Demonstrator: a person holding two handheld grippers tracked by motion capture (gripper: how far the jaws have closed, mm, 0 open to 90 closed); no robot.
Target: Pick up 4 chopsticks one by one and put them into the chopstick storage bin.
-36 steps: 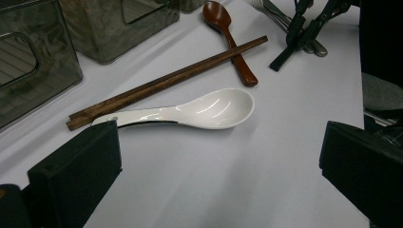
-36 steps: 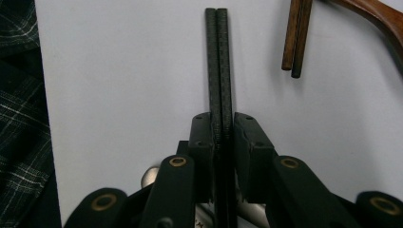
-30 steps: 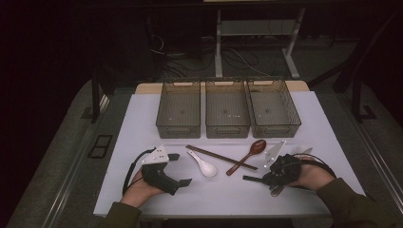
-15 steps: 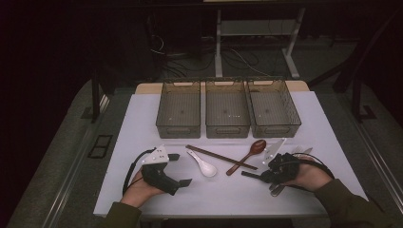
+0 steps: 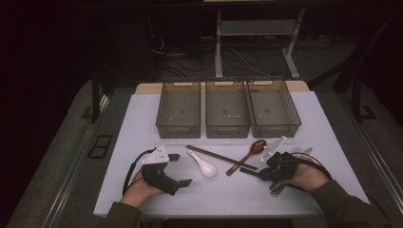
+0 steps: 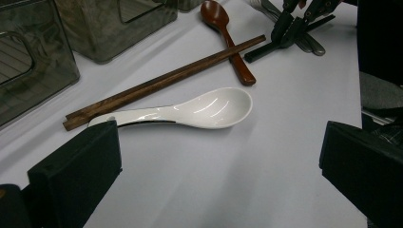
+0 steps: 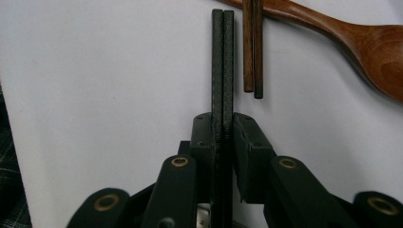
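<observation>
Right gripper (image 5: 256, 173), held in the person's right hand (image 5: 309, 176) at the near right of the white table (image 5: 142, 123), has its jaws pinched together on a pair of black textured chopsticks (image 7: 222, 71), which jut out flat along the tabletop. Just beside their tips lie the ends of two brown wooden chopsticks (image 7: 253, 52), crossed over the handle of a reddish-brown wooden spoon (image 7: 342, 38). Some metal cutlery (image 5: 299, 151) lies by the right hand. Further left, a white ceramic soup spoon (image 6: 190, 111) rests bowl up, its handle close to the brown pair. Left gripper (image 6: 214, 161), in the left hand (image 5: 140, 190), stands wide apart with nothing between its jaws, facing that spoon. Three clear plastic bins (image 5: 227, 129) sit in a row at the far side
</observation>
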